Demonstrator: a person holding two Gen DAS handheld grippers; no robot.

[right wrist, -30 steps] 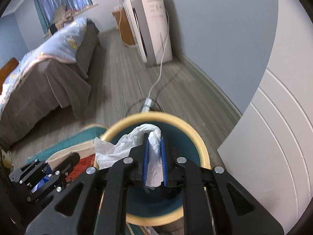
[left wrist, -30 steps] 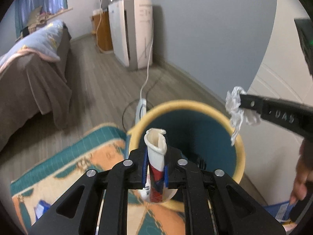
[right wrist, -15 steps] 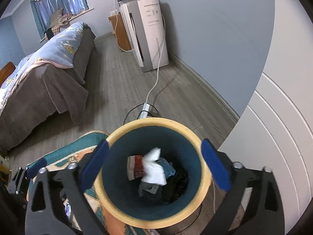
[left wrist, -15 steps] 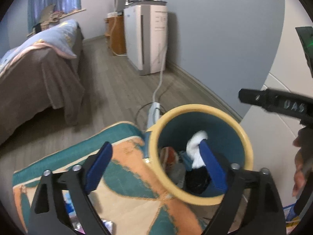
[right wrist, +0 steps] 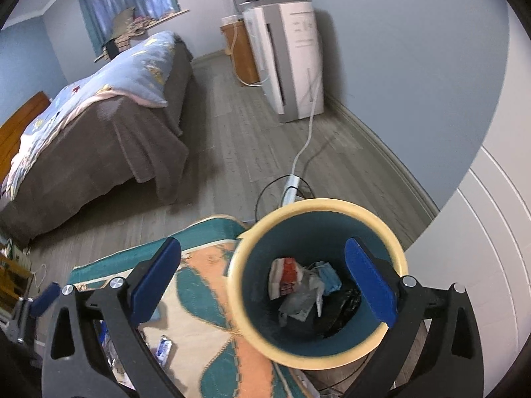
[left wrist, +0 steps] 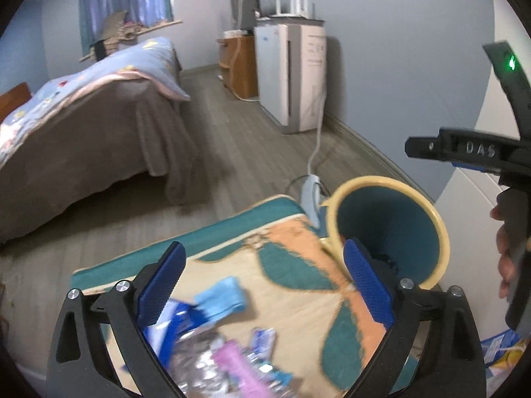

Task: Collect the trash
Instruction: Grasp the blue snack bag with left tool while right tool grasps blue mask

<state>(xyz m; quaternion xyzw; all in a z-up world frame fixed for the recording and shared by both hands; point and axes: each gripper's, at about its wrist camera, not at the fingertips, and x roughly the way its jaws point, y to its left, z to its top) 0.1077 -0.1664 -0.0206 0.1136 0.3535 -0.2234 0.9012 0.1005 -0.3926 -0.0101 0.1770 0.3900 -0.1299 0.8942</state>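
A teal bin with a yellow rim (right wrist: pixel 317 361) stands beside the patterned rug (right wrist: pixel 205 311). Inside lie a red-and-white carton (right wrist: pixel 285 277), crumpled white paper (right wrist: pixel 300 301) and dark scraps. My right gripper (right wrist: pixel 262 282) is open and empty, above the bin's left side. My left gripper (left wrist: pixel 265 285) is open and empty over the rug (left wrist: pixel 298 285), left of the bin (left wrist: pixel 441 232). Below it lie loose wrappers: a blue packet (left wrist: pixel 222 301), a pink one (left wrist: pixel 239 364) and silver foil (left wrist: pixel 199 351). The right gripper shows in the left wrist view (left wrist: pixel 464 152) at the right edge.
A bed with a brown cover (right wrist: pixel 86 146) stands at the left. A white appliance (right wrist: pixel 292 56) stands by the wall, its cable running to a power strip (right wrist: pixel 290 192) behind the bin. A white panelled door (right wrist: pixel 491 232) is at the right. A small wrapper (right wrist: pixel 164 348) lies on the rug.
Both grippers opened and dropped their trash, a carton and white paper, into the bin. The left gripper then swung left and down over the rug's wrappers; the right drew back slightly.
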